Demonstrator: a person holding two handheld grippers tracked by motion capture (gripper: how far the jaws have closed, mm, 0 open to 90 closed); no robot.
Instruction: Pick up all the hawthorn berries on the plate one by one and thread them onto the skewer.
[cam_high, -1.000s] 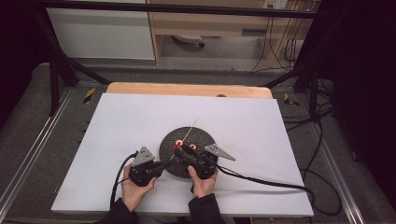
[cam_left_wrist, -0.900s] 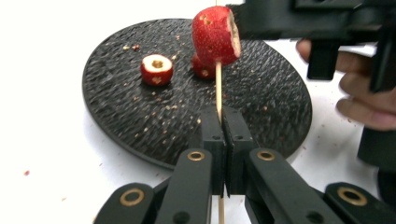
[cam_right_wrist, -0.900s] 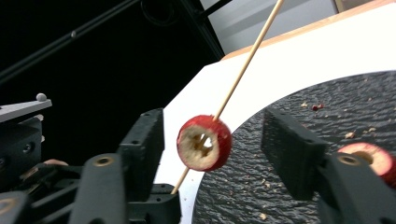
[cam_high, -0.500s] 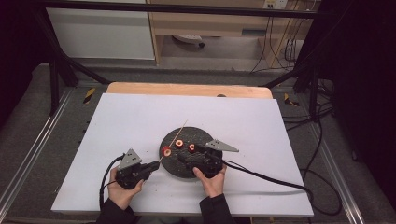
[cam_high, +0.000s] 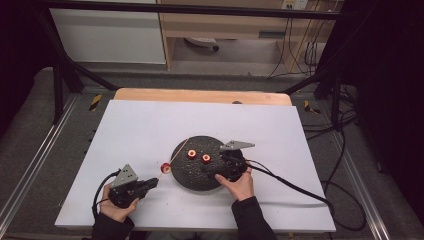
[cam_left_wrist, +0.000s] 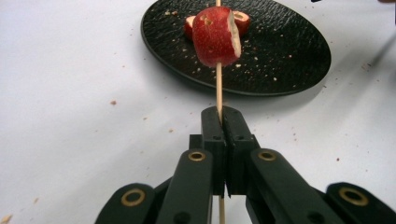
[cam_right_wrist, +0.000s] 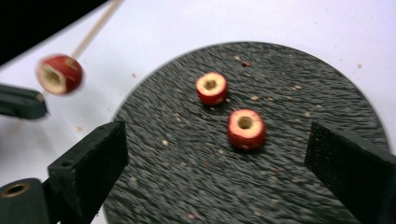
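White sheet covers the table, wooden edge showing at the far side, dark floor and cables around it. Black round plate sits near-centre on the sheet, crumbs on it.

Left gripper is at the near left, just off the plate's left rim. Its jaws are pressed together on a thin wooden skewer; clamp is low on the stick, the stick runs up and away toward the plate. One red fruit piece is threaded on the skewer, well above the jaw tips, cut face pale, hanging over the sheet at the plate's near-left rim. Same piece in the high view, just left of the plate.

Right gripper hovers over the right half of the plate, hand behind it. Jaws have just been opening and stand wide apart, nothing between the pads. Two cored fruit rings lie on the plate ahead of it: smaller ring farther, larger ring nearer, close but not touching. Right gripper view is motion-blurred.
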